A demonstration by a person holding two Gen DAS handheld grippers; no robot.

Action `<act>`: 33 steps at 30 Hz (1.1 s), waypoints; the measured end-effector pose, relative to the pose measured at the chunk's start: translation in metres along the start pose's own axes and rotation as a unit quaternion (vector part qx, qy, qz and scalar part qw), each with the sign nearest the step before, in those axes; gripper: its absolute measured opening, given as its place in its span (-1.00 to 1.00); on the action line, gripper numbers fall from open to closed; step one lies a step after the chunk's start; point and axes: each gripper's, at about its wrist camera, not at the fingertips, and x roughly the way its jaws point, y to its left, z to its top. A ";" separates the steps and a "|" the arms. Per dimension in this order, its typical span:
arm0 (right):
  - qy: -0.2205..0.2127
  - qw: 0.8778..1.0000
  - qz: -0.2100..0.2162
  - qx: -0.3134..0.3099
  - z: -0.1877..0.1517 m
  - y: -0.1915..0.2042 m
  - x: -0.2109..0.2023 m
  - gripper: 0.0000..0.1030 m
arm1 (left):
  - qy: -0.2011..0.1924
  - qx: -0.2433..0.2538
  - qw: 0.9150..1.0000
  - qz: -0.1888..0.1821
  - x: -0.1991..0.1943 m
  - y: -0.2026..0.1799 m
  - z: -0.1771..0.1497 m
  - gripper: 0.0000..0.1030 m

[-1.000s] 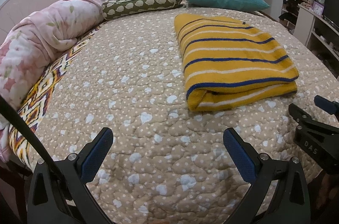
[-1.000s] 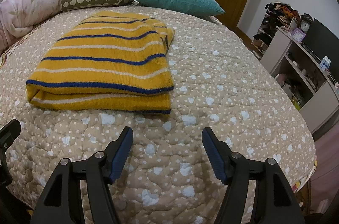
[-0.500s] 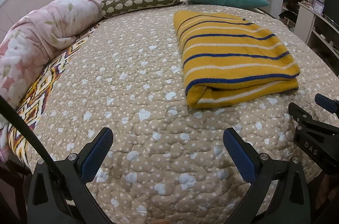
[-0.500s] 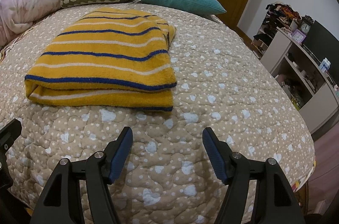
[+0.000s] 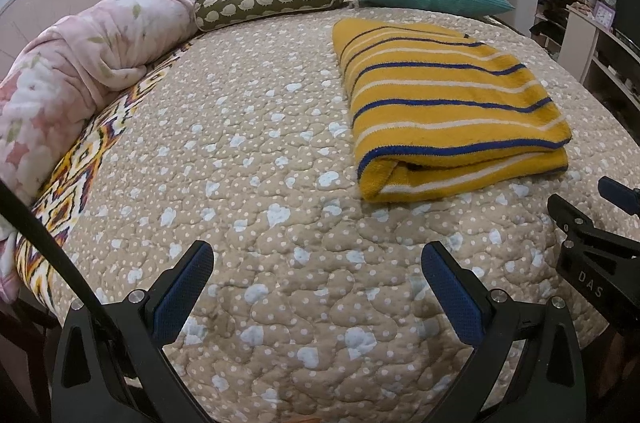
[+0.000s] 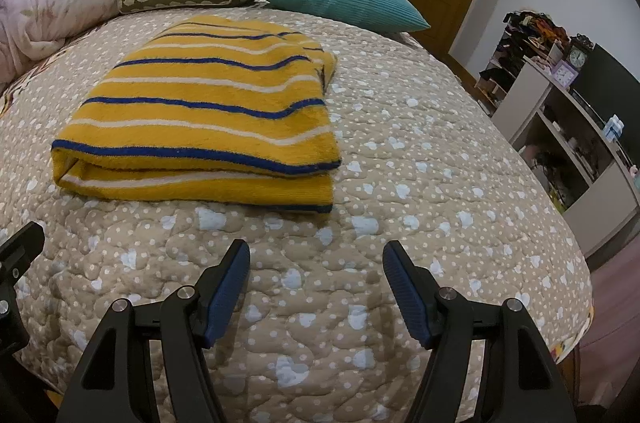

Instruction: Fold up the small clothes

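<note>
Hand-held grippers, left [image 5: 316,279] & right [image 6: 316,281], both hang wide open w/ nothing held above the bed [image 5: 248,151]; yellow striped sweater [image 6: 208,111] lies folded just ahead, so folding looks done, imo next: fresh garment.

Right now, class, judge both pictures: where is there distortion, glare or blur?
Left wrist view: fisheye bulges the dotted beige quilt, corners vignetted black, no glare. Right wrist view: same curvature; folded yellow striped knit garment sharp, soft even light.
</note>
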 end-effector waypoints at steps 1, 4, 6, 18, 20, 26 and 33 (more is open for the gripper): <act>0.000 1.000 0.000 0.000 0.000 0.000 0.000 0.43 | 0.000 0.001 1.000 0.000 0.000 0.000 0.000 1.00; 0.000 1.000 0.001 0.000 0.000 0.000 0.000 0.43 | 0.000 0.001 1.000 0.002 0.000 -0.001 0.000 1.00; 0.000 1.000 0.001 0.001 0.000 0.000 0.000 0.43 | 0.001 0.001 1.000 0.001 0.000 -0.001 0.000 1.00; -0.001 1.000 0.007 -0.002 0.000 0.004 0.001 0.43 | 0.014 0.000 1.000 -0.005 0.006 0.002 -0.002 1.00; -0.001 1.000 0.007 -0.002 0.000 0.005 0.000 0.44 | 0.015 0.001 1.000 -0.006 0.008 0.002 -0.002 1.00; -0.001 1.000 0.010 -0.005 0.001 0.007 0.000 0.44 | 0.014 0.004 1.000 -0.013 0.009 0.001 -0.002 1.00; 0.003 1.000 0.015 -0.003 0.003 0.009 0.001 0.44 | 0.015 -0.007 1.000 -0.011 0.008 0.010 0.003 1.00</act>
